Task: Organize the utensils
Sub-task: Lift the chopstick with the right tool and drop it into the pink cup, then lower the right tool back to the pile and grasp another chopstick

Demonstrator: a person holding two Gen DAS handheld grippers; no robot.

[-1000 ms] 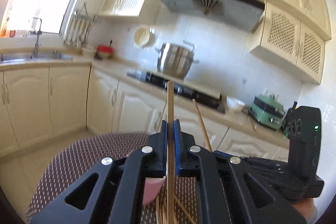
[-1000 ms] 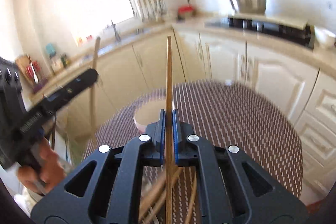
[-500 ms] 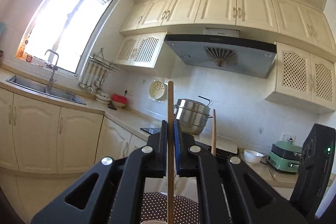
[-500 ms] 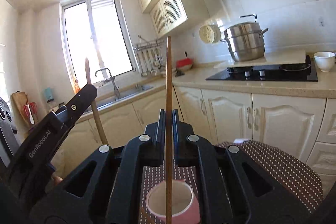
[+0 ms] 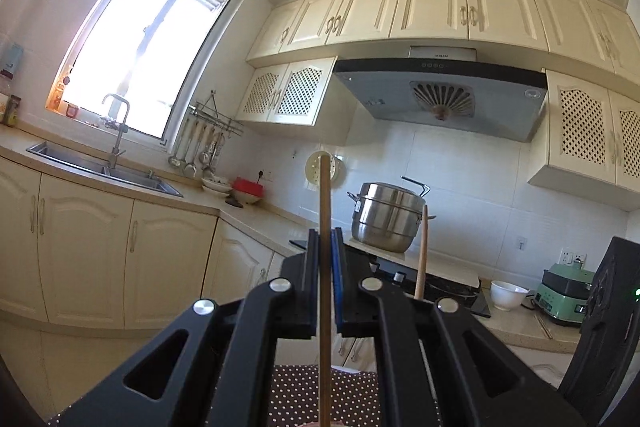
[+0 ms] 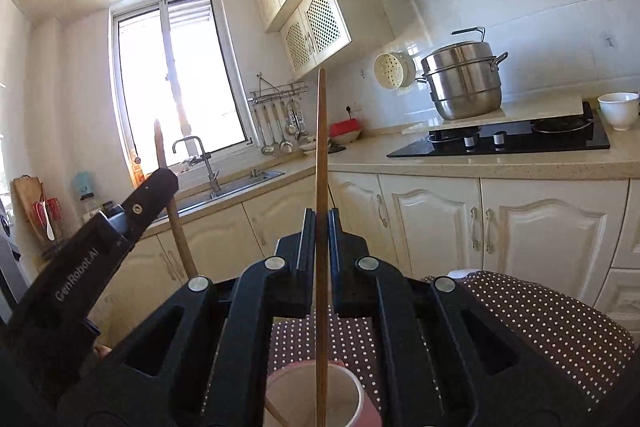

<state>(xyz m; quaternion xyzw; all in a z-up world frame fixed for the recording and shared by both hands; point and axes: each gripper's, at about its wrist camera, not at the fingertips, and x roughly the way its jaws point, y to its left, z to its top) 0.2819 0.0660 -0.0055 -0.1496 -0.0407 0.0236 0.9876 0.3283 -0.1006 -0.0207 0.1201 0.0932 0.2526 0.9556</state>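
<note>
My left gripper (image 5: 325,239) is shut on a wooden chopstick (image 5: 325,211) held upright. My right gripper (image 6: 321,223) is shut on another wooden chopstick (image 6: 321,147), upright, with its lower end inside a pink cup (image 6: 352,399) on the dotted tablecloth (image 6: 540,311). The left gripper's body (image 6: 80,267) and its chopstick (image 6: 168,195) show at the left of the right wrist view. The right gripper's chopstick (image 5: 421,251) and body (image 5: 600,327) show at the right of the left wrist view. A second thin stick leans inside the cup.
Cream kitchen cabinets (image 6: 440,219) run behind the table. A steel steamer pot (image 6: 464,83) and a black hob (image 6: 504,139) stand on the counter with a white bowl (image 6: 618,109). A sink (image 5: 100,167) lies under the window. A green appliance (image 5: 560,299) stands far right.
Both grippers have tilted up from the table and raised their chopsticks to vertical. The right chopstick's lower end now stands in the pink cup.
</note>
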